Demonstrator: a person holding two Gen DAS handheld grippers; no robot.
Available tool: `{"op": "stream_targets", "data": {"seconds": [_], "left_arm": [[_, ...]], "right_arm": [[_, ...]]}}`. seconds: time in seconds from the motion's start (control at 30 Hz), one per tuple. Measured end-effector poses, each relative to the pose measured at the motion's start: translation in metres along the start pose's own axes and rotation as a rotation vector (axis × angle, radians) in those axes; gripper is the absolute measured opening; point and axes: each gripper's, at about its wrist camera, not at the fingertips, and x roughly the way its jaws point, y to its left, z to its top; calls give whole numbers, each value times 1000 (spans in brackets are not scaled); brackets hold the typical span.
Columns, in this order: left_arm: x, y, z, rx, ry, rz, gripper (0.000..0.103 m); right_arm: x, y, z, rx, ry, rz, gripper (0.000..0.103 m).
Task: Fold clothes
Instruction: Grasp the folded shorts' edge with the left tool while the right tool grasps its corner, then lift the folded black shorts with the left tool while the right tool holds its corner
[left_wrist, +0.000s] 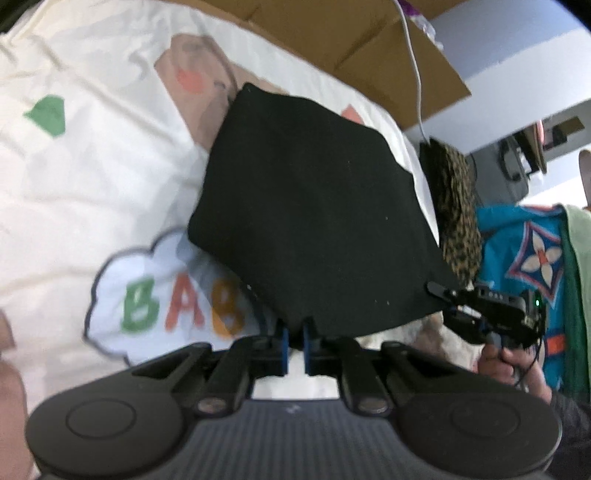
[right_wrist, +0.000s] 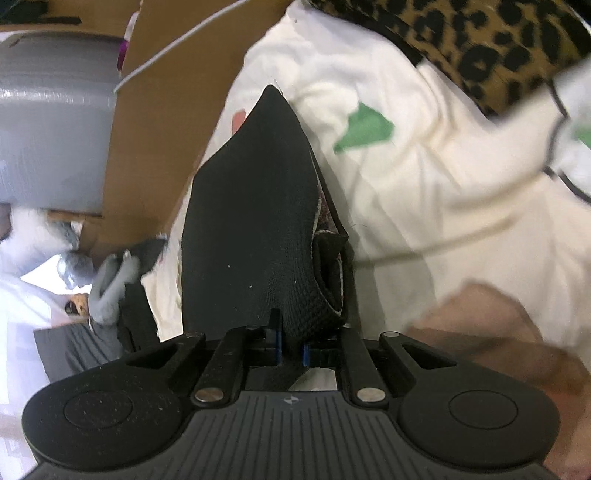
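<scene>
Two hand-held grippers, left hand-held gripper (left_wrist: 294, 338) and right hand-held gripper (right_wrist: 290, 341), each pinch the black garment's (left_wrist: 314, 214) near edge; soft, limp, light cloth, best held at corners.

Black garment (left_wrist: 314, 206): plain dark knit, folded to a flat slab w/ several layers, lint specks on top. Lies on cream printed bedsheet (left_wrist: 74, 192), one corner pointing away, near edge lifted. Left gripper (left_wrist: 294, 341) pinches near edge, right gripper (right_wrist: 290, 345) clamps the adjacent corner (both sets of fingers closed on fabric). Right wrist view: cloth rises as a tapered sheet, folded layers w/ lighter inner lining showing at right side.
</scene>
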Motion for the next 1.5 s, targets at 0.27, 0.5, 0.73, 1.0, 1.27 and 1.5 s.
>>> {"op": "stream_targets", "data": {"seconds": [0.27, 0.5, 0.73, 1.0, 1.27, 1.5], "left_arm": [[-7, 0, -26, 34, 92, 0, 7], [1, -7, -40, 44, 149, -24, 7], [22, -22, -53, 51, 211, -52, 7], [58, -47, -80, 53, 291, -105, 6], [90, -69, -93, 21, 321, -134, 5], [115, -93, -96, -10, 337, -141, 5]], "right_arm": [[-12, -4, -20, -24, 37, -39, 8], [-18, 2, -13, -66, 22, -63, 8], [-28, 10, 1, -102, -13, -88, 8], [-39, 20, 28, -159, -65, -122, 8], [-44, 31, 56, -210, -94, -140, 8], [-41, 37, 81, -251, -95, -154, 8]]}}
